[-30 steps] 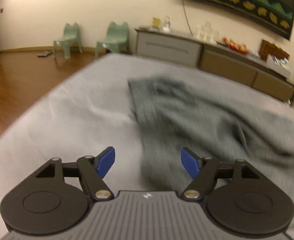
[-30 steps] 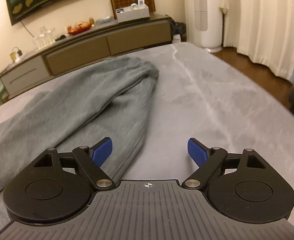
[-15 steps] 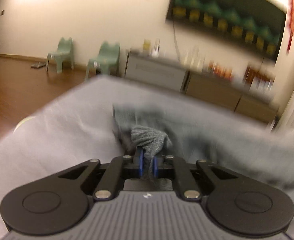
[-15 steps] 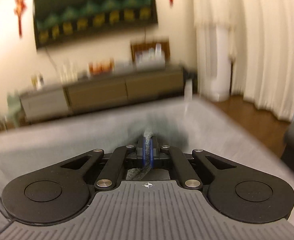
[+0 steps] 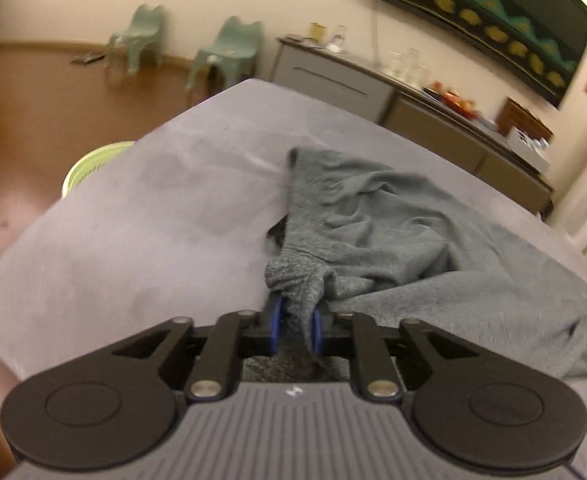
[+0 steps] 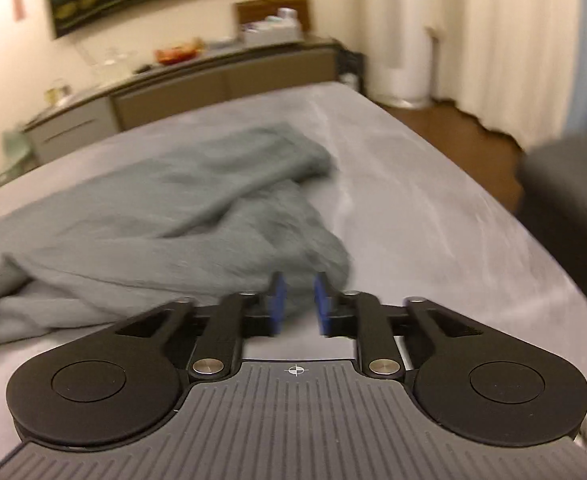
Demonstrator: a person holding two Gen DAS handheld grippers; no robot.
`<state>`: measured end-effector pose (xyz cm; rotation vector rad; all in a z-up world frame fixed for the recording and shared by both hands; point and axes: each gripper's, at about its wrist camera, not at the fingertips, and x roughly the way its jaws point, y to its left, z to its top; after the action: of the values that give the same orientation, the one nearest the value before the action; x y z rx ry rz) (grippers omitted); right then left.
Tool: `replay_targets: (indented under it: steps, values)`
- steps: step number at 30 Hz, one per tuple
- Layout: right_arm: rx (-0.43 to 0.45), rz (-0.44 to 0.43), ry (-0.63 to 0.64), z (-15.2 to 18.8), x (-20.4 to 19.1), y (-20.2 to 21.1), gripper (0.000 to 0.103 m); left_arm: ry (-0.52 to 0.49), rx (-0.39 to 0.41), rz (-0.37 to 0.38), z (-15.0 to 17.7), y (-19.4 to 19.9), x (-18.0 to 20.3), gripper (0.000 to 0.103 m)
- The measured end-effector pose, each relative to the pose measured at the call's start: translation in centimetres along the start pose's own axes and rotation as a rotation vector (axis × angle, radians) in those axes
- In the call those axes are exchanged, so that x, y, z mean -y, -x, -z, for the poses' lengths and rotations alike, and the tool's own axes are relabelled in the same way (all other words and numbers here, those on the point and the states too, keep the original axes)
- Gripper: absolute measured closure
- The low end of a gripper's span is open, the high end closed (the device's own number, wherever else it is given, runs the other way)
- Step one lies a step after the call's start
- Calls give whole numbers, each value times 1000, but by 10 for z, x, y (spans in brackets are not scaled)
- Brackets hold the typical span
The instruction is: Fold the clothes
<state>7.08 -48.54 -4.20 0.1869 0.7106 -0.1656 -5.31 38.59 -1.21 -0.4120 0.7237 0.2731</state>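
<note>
A grey-green fleece garment [image 5: 381, 232] lies crumpled on a grey bed cover [image 5: 153, 232]. My left gripper [image 5: 295, 320] is shut on a ribbed cuff of the garment [image 5: 293, 276], with cloth pinched between the blue pads. In the right wrist view the same garment [image 6: 181, 216] lies folded over itself on the cover [image 6: 433, 216]. My right gripper [image 6: 298, 304] stands a little open with a narrow gap between its blue pads, just behind the garment's near edge; no cloth shows between them.
A long low sideboard [image 5: 413, 96] with jars and boxes stands along the far wall. Two green child chairs [image 5: 229, 52] and a green basket [image 5: 93, 168] are on the wood floor to the left. Curtains [image 6: 513, 40] and a dark seat [image 6: 569, 184] are to the right.
Both grippers closed on the garment's edges and carried them forward over the cloth. The right gripper has since opened slightly and let the cloth go; the left still holds the cuff.
</note>
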Motion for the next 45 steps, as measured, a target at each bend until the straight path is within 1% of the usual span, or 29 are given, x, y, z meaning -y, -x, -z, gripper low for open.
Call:
replay_targets:
  steps: [1,2,3,4,5,7,8,9,11,12,14,16,19,21,22,23,24,25,26,28,30,32,34,35,38,40,41,43,45]
  values:
    - [-1,3,-18,0,2,-3,40,-2,19,-6,2,2,1,71]
    - [1,-1,-31,-1,3,-6,29,-6,39,-13,3,5,2,58]
    - [-2,-2,-46,-3,3,-12,25,-6,56,-15,6,8,4,49]
    - [-13,4,-66,-5,3,-23,17,-5,72,-17,9,11,7,37]
    - [-23,9,-85,-8,3,-35,17,1,69,-10,13,10,10,31]
    - [-41,20,-115,-13,2,-56,18,14,56,8,20,9,16,30]
    - [-41,24,-109,-13,-2,-65,22,12,40,16,24,7,18,30]
    - [-41,29,-103,-12,-7,-74,31,-1,25,10,27,3,22,29]
    - [-38,24,-53,-16,-17,-82,91,-48,0,-3,32,-5,33,32]
    - [-23,-2,-49,-20,-18,-77,91,-77,-17,-16,32,-10,38,35]
    - [53,-2,-9,-27,-18,-55,92,-114,-57,-38,31,-19,42,72]
    - [97,33,0,-30,-1,-27,92,-114,-79,-25,31,-20,36,76]
    - [108,108,11,-28,30,6,91,-147,-113,0,34,-12,27,73]
    - [-22,167,56,-16,49,-9,88,-169,-128,5,38,-10,25,73]
    - [-89,203,64,-8,57,-19,81,-181,-128,5,40,-7,26,72]
    - [-123,247,68,-1,64,-25,73,-194,-128,4,42,-5,26,70]
    - [-110,292,61,2,68,-23,65,-199,-121,2,43,-1,27,67]
    - [-80,330,38,4,73,-18,48,-201,-104,-2,40,3,28,59]
    - [-32,346,-2,1,75,-8,47,-203,-79,-13,36,9,29,51]
    - [33,337,-45,-9,73,6,46,-202,-27,-13,19,21,31,43]
    - [90,327,-43,-24,64,15,43,-193,25,-3,-2,29,31,38]
    - [135,301,-29,-43,51,18,29,-188,71,-9,-28,29,36,32]
    - [144,253,-6,-63,33,5,20,-224,77,-12,-55,8,48,29]
    - [129,224,14,-73,23,-7,18,-241,55,-21,-69,-12,57,28]
    - [28,144,51,-99,-4,-70,16,-290,-23,-51,-106,-79,83,28]
    - [-19,113,32,-114,-12,-109,16,-316,-56,-103,-123,-124,102,28]
    - [-23,113,23,-122,-16,-127,16,-325,-65,-131,-129,-144,110,27]
    - [-15,137,51,-135,-26,-156,15,-338,-99,-122,-135,-177,124,23]
    - [-24,151,107,-147,-34,-187,13,-377,-132,-130,-133,-205,136,23]
